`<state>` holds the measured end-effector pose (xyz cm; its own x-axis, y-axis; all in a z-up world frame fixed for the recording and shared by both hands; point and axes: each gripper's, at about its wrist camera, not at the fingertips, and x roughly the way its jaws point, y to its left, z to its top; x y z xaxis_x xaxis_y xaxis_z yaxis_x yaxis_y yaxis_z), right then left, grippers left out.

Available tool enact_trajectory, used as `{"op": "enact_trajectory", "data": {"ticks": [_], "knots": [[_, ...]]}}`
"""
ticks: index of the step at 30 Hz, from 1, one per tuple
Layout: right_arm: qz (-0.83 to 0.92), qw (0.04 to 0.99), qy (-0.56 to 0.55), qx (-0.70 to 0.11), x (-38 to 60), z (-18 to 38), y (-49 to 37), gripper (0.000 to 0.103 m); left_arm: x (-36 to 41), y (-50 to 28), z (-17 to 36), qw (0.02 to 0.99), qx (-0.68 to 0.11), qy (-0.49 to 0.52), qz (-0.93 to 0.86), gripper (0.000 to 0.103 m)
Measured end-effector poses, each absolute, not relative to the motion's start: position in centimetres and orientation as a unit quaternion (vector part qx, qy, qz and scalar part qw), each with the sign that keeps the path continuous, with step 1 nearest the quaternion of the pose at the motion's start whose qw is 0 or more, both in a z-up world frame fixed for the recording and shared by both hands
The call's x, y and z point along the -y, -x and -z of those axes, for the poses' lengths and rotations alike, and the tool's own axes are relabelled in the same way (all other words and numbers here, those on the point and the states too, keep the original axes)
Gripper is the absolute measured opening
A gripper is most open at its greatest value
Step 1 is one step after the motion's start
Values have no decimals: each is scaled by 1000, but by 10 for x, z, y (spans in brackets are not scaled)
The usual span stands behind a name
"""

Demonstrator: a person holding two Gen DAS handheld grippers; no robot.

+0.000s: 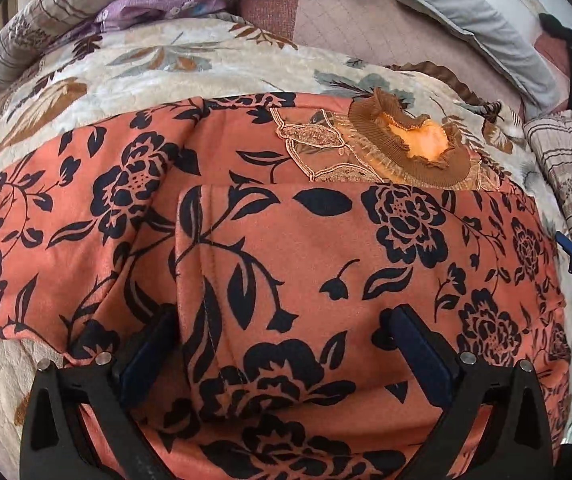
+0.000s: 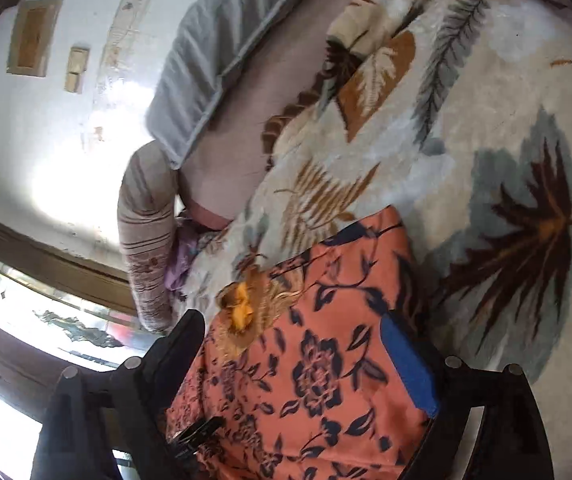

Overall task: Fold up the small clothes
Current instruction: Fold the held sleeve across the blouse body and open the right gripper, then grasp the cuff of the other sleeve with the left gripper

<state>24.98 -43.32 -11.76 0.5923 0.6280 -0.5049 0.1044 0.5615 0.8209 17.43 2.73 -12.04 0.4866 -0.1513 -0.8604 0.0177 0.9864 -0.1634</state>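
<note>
— What lies around here?
— A cream blanket [image 1: 133, 72] with leaf prints, a striped pillow [image 1: 45, 8] and a purple cloth [image 1: 157, 8] behind it.
— Anything else?
— A grey cushion [image 2: 205, 52] against the white wall [image 2: 45, 140].

Garment [image 1: 286, 248] on blanket [image 1: 157, 68]; pillows [image 1: 474, 20] behind.

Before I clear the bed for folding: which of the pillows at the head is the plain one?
The pale grey pillow at the far right; the striped floral pillows on the left are patterned.
</note>
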Motion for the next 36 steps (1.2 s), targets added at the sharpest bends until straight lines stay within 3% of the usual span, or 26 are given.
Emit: {"op": "enact_trajectory", "data": {"ticks": [3, 4, 6, 7, 10, 13, 15, 18, 21, 22, 23, 24, 27, 29, 33, 36], "knots": [[-136, 762, -426, -469, 436, 151, -276, 88, -22, -173, 123, 865, -497, 49, 50, 103], [-135, 768, -417, -467, 435, 153, -278, 78, -21, -171, 124, 866, -495, 46, 52, 103], [-142, 776, -379, -483, 421, 149, -287, 21, -22, -174, 125, 867, -494, 47, 55, 103], [-134, 781, -354, -497, 415, 149, -290, 12, -23, -175, 125, 866, -494, 49, 56, 103], [-106, 828, -266, -483, 397, 125, -285, 12, -25, -176, 127, 868, -492, 48, 58, 103], [-29, 843, -199, -499, 402, 143, -282, 12, -25, -176, 127, 868, -492, 42, 53, 103], [-35, 846, -232, -479, 411, 146, -277, 15, -24, -175, 127, 868, -493, 37, 53, 103], [-11, 850, -261, -458, 420, 123, -260, 30, -26, -177, 127, 867, -494, 45, 55, 103], [-64, 854, -299, -420, 411, 92, -228, 35, -24, -177, 128, 867, -493, 41, 51, 103], [-93, 849, -311, -417, 403, 89, -217, 52, -24, -177, 128, 867, -494, 40, 50, 103], [-127, 840, -321, -419, 391, 90, -207, 79, -23, -178, 128, 867, -495, 39, 49, 103], [-151, 832, -324, -424, 383, 96, -200, 84, -24, -178, 128, 866, -495, 39, 49, 103], [-130, 800, -321, -490, 376, 151, -199, 79, -25, -178, 128, 866, -496, 43, 53, 103], [-110, 811, -342, -461, 382, 138, -189, 77, -31, -178, 122, 859, -504, 52, 66, 103], [-122, 869, -271, -395, 355, 92, -158, 82, -79, -163, 96, 860, -472, 180, 75, 103], [-97, 891, -201, -395, 334, 113, -141, 86, -144, -137, 75, 865, -417, 275, 51, 103]]}}
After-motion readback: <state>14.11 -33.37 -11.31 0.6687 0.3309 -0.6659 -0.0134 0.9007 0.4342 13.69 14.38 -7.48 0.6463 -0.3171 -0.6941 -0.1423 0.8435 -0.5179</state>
